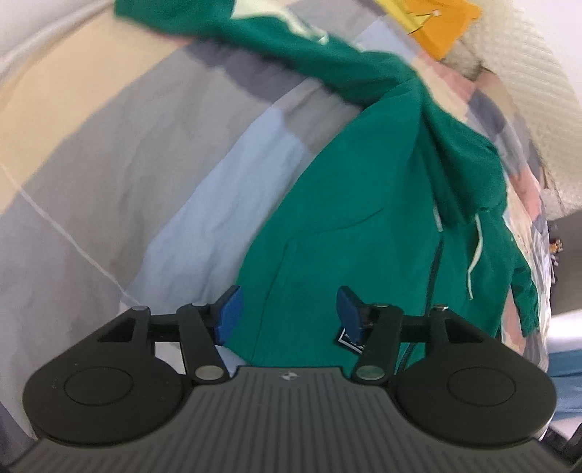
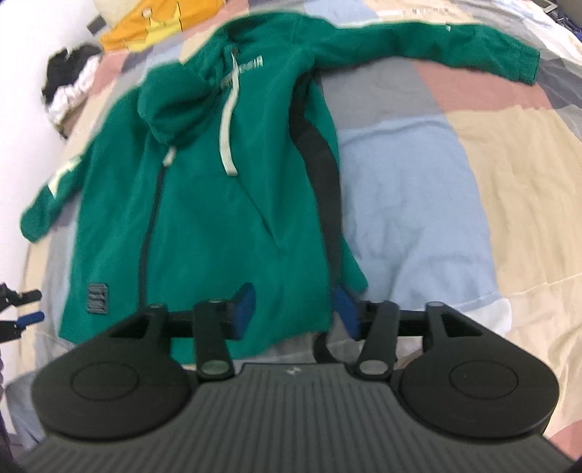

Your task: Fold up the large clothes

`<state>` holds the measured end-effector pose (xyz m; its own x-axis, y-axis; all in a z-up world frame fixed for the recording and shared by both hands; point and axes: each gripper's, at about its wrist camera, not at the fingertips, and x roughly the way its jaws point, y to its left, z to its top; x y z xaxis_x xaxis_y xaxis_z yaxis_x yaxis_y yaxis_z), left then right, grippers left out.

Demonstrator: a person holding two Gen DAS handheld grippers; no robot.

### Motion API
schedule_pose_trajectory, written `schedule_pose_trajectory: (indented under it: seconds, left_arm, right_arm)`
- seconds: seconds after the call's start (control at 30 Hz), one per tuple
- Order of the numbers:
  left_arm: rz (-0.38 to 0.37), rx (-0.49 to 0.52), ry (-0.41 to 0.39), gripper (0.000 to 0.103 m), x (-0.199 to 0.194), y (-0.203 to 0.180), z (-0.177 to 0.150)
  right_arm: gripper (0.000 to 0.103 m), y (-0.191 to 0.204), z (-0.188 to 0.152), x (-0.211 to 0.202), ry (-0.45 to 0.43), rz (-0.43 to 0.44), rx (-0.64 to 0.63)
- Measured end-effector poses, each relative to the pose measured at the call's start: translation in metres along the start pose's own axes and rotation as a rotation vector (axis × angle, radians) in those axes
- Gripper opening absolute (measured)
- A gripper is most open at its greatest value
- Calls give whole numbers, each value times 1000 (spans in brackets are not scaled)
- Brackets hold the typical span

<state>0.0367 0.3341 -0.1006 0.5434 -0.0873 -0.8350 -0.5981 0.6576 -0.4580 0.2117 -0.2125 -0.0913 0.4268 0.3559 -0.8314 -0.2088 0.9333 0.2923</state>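
So the green hoodie (image 2: 203,203) is lying front-up on the bed (image 2: 418,203), spread over a patchwork quilt of blue, beige, grey and pink blocks. Zip is done up, hood flopped forward onto the chest, white drawstrings (image 2: 229,131) trailing down.

Right hand-held gripper (image 2: 294,309) sits low over the bottom hem, jaws apart with nothing between them, blue pads either side of the hem's right corner. That corner is just beside the right pad, and there's a dark strip running down the hoodie's side edge there. One sleeve (image 2: 454,47) stretches straight out toward the far right, cuff well apart from the body. The other sleeve (image 2: 51,196) angles down off the left side, cuff near the bed's edge.

Left hand-held gripper (image 1: 287,313) is also spread wide and holding nothing, hovering over the hem's other end, with a small dark label (image 1: 349,338) by its right pad.

Loads of bare quilt to the right of the hoodie. Up at the head end there's a yellow garment (image 2: 152,25) and a black-and-white pile (image 2: 69,83), both clear of the hoodie.
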Motion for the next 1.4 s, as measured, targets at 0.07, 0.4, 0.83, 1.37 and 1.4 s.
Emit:
schedule_pose_trajectory:
  seconds: [0.07, 0.4, 0.83, 1.37, 1.4]
  left_arm:
    - [-10, 34, -38, 64, -9, -10, 1]
    - [-105, 159, -173, 64, -7, -90, 13]
    - [-219, 197, -253, 64, 94, -174, 45]
    - [-373, 461, -373, 64, 204, -251, 119]
    - [-363, 474, -362, 64, 213, -253, 119]
  right_arm:
    - [61, 4, 4, -7, -44, 12, 3]
    - [61, 51, 36, 2, -240, 163, -11]
    - [63, 62, 94, 97, -400, 381, 193]
    - [56, 108, 168, 170, -555, 369, -66]
    - [55, 111, 168, 178, -542, 364, -85]
